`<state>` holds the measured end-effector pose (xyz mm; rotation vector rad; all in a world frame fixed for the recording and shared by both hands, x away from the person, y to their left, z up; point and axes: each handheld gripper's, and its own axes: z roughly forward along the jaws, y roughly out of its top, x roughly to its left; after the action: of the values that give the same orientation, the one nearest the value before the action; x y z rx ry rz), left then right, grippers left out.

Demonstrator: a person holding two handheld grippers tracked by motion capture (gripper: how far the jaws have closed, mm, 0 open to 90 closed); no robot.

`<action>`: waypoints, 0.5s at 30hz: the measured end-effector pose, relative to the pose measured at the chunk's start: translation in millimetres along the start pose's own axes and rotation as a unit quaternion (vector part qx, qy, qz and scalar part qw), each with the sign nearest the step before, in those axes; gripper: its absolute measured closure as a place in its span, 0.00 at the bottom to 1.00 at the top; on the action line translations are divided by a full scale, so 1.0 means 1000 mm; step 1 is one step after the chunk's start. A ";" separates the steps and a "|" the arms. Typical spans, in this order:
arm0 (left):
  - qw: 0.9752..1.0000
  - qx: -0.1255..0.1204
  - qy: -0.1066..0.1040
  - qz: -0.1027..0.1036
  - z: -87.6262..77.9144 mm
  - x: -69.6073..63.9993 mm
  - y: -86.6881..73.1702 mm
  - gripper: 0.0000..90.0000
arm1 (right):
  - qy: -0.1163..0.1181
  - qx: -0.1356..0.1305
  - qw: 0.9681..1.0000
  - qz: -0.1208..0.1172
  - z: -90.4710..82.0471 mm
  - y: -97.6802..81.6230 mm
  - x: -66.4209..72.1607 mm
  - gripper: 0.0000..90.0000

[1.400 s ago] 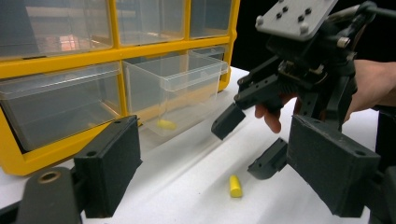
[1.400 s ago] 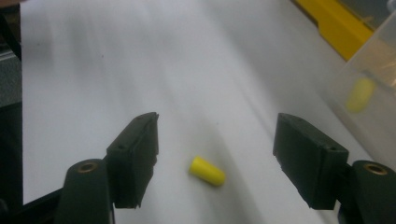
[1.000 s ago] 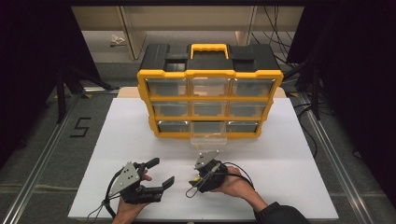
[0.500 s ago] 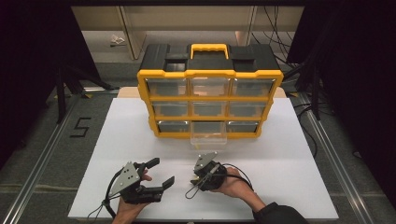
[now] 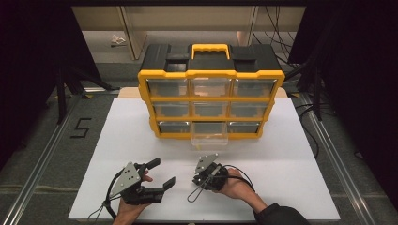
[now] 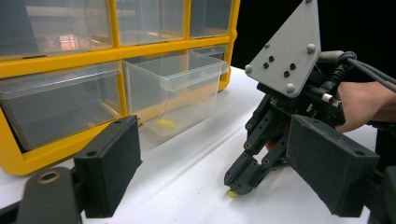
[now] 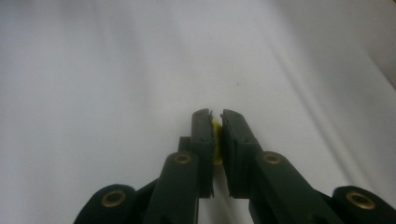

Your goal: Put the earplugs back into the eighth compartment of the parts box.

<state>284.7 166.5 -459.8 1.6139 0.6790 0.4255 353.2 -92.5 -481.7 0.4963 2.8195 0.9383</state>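
In front of the organizer [image 5: 211, 98], a small yellow piece [image 7: 216, 133] is pinched by the right gripper [image 7: 215, 122], whose jaws have just been closing. The piece is hidden in the high view. The left gripper [image 5: 162, 172] is held spread

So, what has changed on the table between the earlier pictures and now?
The right gripper has just been closing its jaws; they are now shut on a small yellow piece at the white table. Neither hand visibly moved. The left gripper stays open and holds nothing. The yellow organizer and its pulled-out clear drawer, with a yellow piece inside, stayed as they were.
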 end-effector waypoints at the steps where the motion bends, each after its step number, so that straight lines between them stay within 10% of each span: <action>1: 1.000 0.000 0.000 0.000 0.000 0.000 0.000 0.20 | 0.001 -0.003 1.000 0.001 -0.001 0.000 -0.001 0.94; 15: 1.000 -0.001 0.001 -0.001 0.000 0.000 0.000 0.19 | -0.015 -0.064 0.998 0.019 -0.027 0.007 -0.009 0.93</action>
<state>284.7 166.9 -459.7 1.6106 0.6812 0.4264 357.6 -105.6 -455.7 0.5449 2.7095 1.1015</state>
